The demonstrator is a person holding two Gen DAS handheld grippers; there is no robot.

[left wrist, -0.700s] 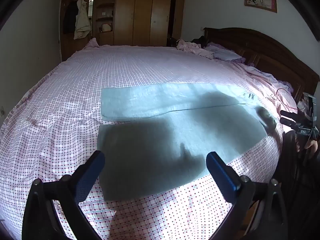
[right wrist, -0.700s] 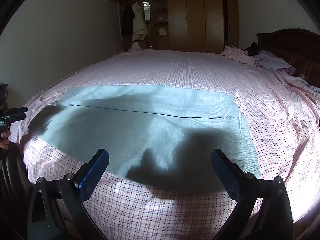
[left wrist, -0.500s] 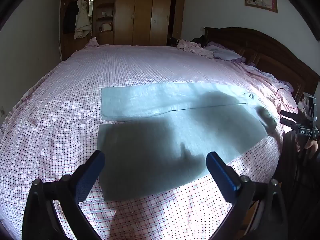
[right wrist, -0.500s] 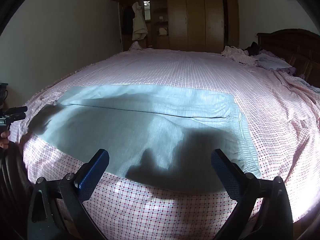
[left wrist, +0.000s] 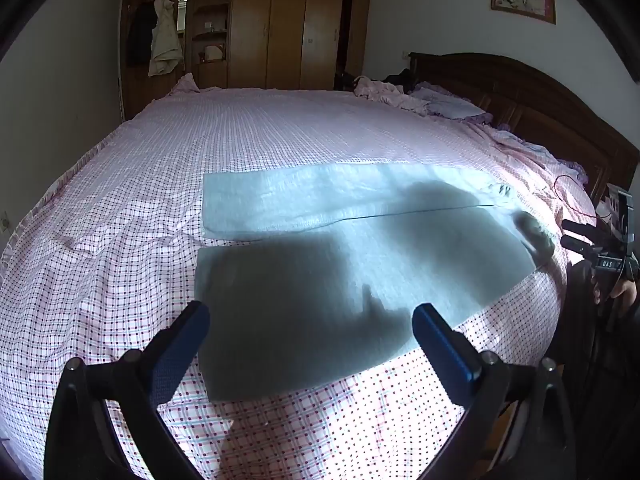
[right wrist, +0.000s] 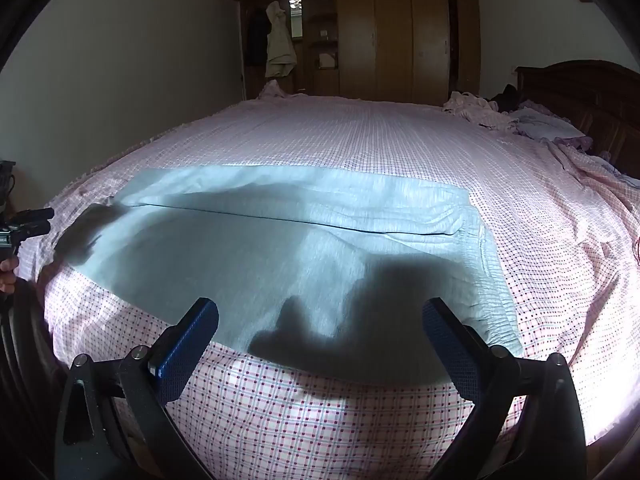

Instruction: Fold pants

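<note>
Two grippers hang over the near edge of the bed (left wrist: 120, 184), both spread wide and pinching nothing. A dark shadow hides much of the pale blue pants (left wrist: 340, 248) lying flat ahead of the left gripper (left wrist: 308, 320); their waist end blurs off to its right. Ahead of the right gripper (right wrist: 320, 316), bare checked sheet (right wrist: 360, 148) stretches beyond the pants.

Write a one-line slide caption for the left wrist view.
Open left gripper hovers above light blue pants laid flat on a checked bedsheet.
</note>
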